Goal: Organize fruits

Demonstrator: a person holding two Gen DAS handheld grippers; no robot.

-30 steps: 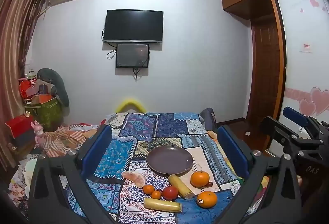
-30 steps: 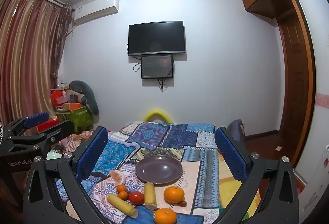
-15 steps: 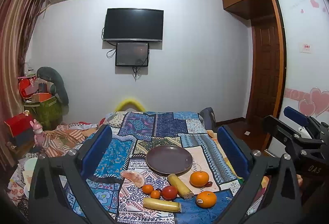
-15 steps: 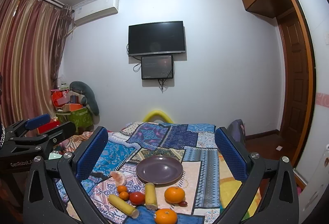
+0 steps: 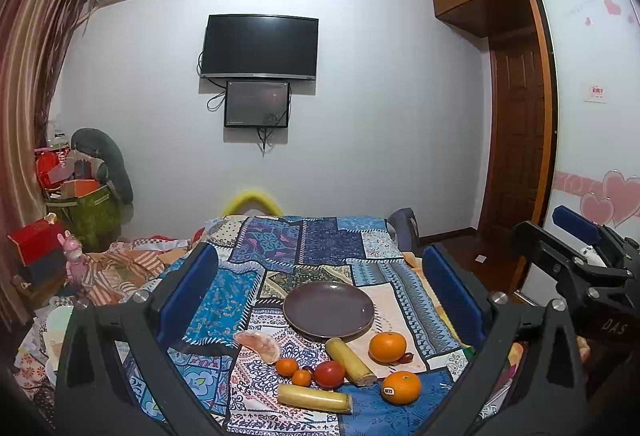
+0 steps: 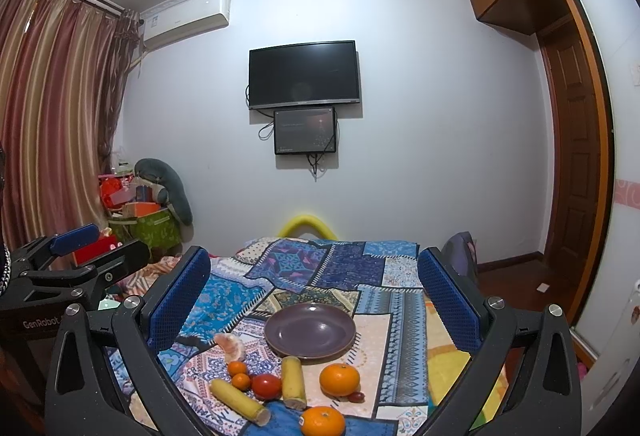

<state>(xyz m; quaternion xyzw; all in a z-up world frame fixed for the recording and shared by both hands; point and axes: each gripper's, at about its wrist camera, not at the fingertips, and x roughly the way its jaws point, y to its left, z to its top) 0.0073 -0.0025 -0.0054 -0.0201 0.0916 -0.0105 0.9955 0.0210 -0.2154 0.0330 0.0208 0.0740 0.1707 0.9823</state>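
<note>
An empty dark purple plate lies on a patchwork cloth. In front of it lie two oranges, two yellow banana pieces, a red tomato, two small tangerines, a small dark grape and a peeled citrus segment. The same fruits show in the right wrist view, with an orange and the tomato. My left gripper and right gripper are open and empty, held above and short of the fruit.
The cloth-covered surface stretches towards a wall with a TV. Boxes and clutter stand at the left. A wooden door and wardrobe are at the right. The right gripper shows at the right edge.
Both views have shifted only slightly. The fruit and plate have not moved and both grippers stay open.
</note>
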